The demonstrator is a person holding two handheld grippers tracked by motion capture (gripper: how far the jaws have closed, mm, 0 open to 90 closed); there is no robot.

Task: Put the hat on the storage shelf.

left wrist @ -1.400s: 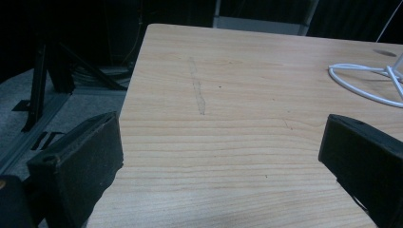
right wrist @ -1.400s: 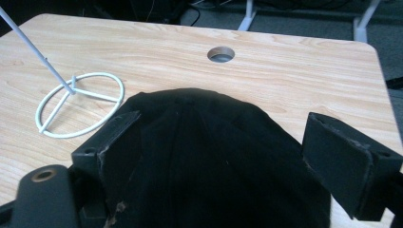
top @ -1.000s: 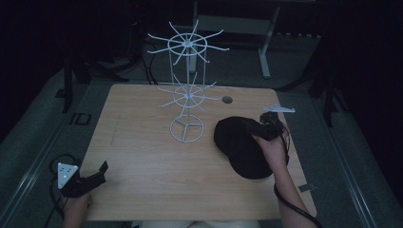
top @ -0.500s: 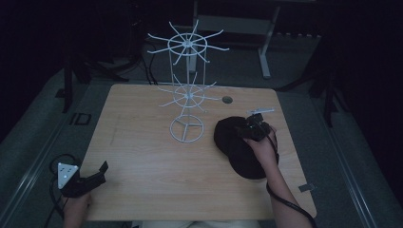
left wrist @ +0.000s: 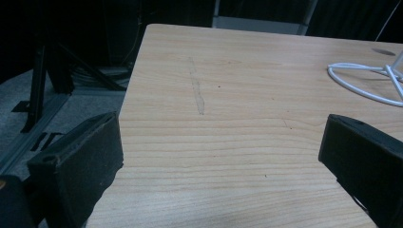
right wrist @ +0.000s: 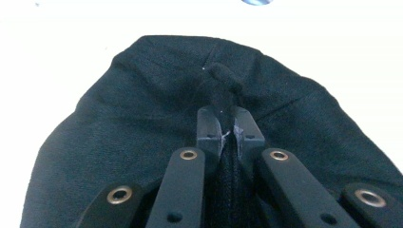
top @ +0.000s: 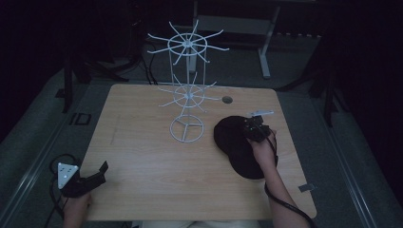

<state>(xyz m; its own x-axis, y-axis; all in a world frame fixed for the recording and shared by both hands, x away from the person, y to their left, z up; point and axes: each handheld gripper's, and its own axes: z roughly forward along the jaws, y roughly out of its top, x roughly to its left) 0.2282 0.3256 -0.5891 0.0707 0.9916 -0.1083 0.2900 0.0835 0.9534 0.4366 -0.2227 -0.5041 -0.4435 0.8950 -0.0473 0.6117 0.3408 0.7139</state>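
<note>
Pale wood-grain table (top: 142,190) under dim light; we see a soft black fabric cap (top: 233,147) lying right of a white wire rack (top: 186,102) with spoked tiers; our right gripper (top: 251,129) pinches a fold of the cap's crown; our left gripper (top: 90,178) gapes wide at the table's near-left corner.

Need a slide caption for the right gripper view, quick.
Right gripper pinches a fold of the black cap on the table.
</note>
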